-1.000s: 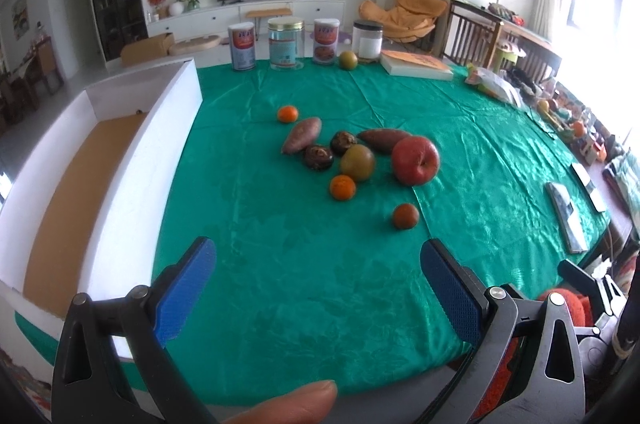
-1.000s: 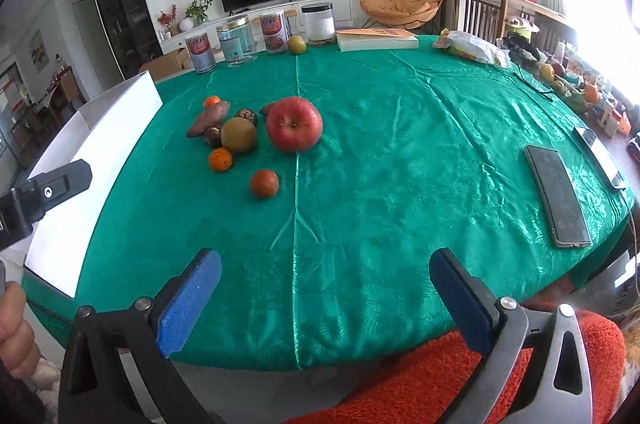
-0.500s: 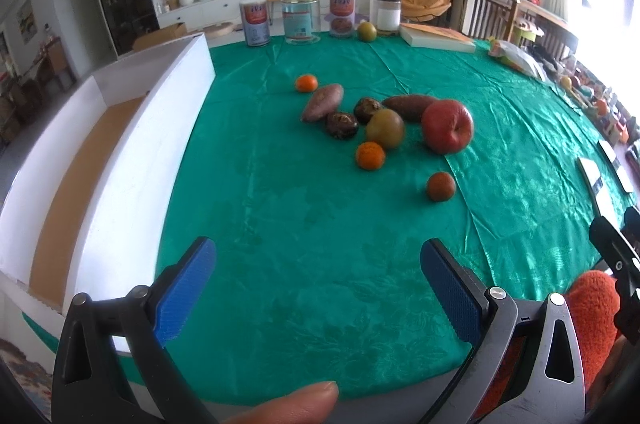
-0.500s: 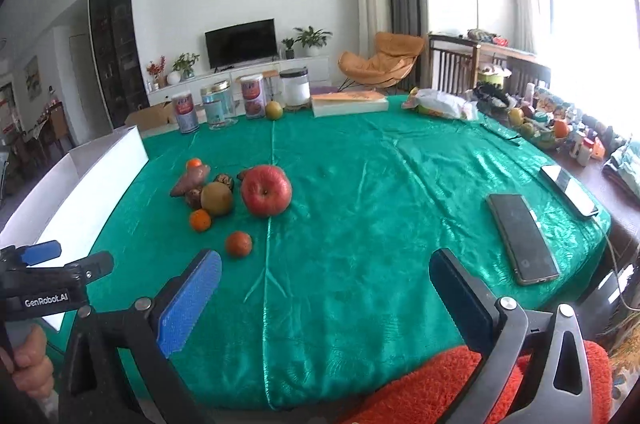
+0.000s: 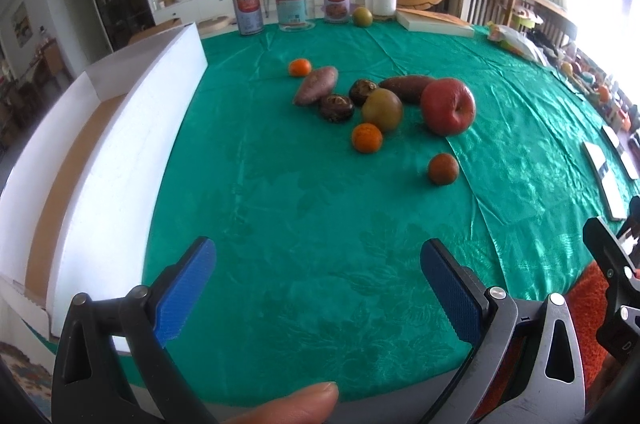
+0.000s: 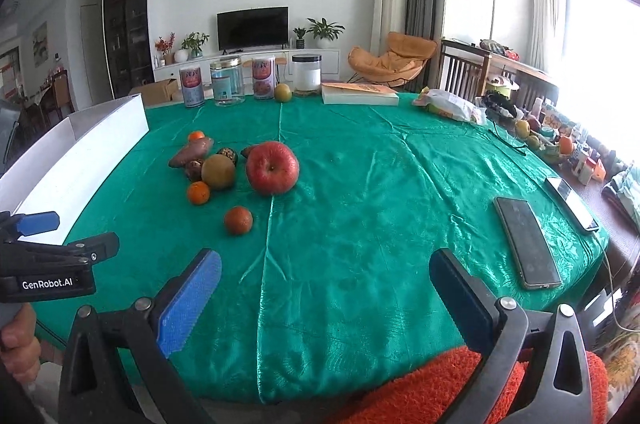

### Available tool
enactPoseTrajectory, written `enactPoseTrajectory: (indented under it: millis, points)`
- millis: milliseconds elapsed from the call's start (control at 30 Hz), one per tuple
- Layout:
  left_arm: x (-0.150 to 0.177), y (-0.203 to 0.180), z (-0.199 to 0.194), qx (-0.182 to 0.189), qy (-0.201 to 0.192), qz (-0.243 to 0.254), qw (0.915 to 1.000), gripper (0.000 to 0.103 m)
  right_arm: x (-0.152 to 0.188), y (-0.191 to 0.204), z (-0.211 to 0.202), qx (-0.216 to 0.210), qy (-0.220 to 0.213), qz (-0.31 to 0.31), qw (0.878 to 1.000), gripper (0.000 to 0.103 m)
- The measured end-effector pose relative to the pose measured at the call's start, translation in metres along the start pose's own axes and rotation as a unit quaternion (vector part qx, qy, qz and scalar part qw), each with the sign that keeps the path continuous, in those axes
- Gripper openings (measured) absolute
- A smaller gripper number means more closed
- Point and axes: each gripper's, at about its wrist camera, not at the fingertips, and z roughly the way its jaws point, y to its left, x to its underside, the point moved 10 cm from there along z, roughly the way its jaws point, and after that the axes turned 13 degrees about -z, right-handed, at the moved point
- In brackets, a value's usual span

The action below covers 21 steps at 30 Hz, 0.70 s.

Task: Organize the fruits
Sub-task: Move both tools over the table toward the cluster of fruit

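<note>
We record a large worktop (image 6: 400,207) covered with a glossy emerald-green cloth that shows creases and a faint leaf pattern. The left claw (image 5: 318,290) hovers over the near edge, its blue-padded jaws spread wide and holding nothing; a fingertip (image 5: 296,406) shows at the bottom of that view. The right claw (image 6: 326,298) stands likewise wide apart and empty above the near edge.

The fruit lies in a loose cluster left of the worktop's centre: a big red apple (image 6: 272,167), a round brown-yellow pear (image 6: 218,171) just beside it, two pinkish-brown sweet potatoes (image 5: 316,85), two dark wrinkled round fruits (image 5: 336,107), and three small oranges, of which the darkest orange (image 6: 238,220) sits apart, nearest us. A long white box with a brown cardboard floor (image 5: 100,151) runs along the left edge, with nothing visible inside it.

At the far edge we note a row of tins and jars (image 6: 228,81), a lone greenish fruit (image 6: 282,92) and a flat pale book (image 6: 360,93). Two dark phones (image 6: 527,242) lie to the right. Beyond stand a wall-mounted black television (image 6: 252,28), potted plants, an orange lounge chair (image 6: 394,57) and a bright curtained window.
</note>
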Motion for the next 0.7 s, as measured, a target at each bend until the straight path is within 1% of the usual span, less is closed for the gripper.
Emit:
enactPoseTrajectory:
  millis: [167,300,367,467,567,700]
  points:
    - [0.005,0.002,0.007,-0.008,0.008,-0.002,0.9999,0.102,0.003,-0.001,0.001,-0.002,0.003,0.001,1.000,0.103]
    - [0.006,0.001,0.012,-0.008,0.009,0.002,0.9999,0.102,0.003,0.001,0.000,0.001,0.004,-0.007,1.000,0.103]
    - [0.009,-0.001,0.018,-0.008,0.017,0.005,0.9998,0.102,0.002,0.002,-0.001,0.001,0.003,-0.008,1.000,0.103]
    - [0.012,-0.004,0.031,-0.006,0.026,0.009,0.9996,0.102,0.002,0.001,-0.001,0.001,0.002,-0.006,1.000,0.103]
    - [0.012,-0.008,0.049,-0.016,0.031,0.021,0.9992,0.102,0.003,0.002,0.000,0.001,0.006,-0.006,1.000,0.103]
    - [0.016,-0.012,0.076,-0.013,0.058,0.023,0.9980,0.102,0.003,0.005,0.001,0.001,0.009,-0.012,1.000,0.103]
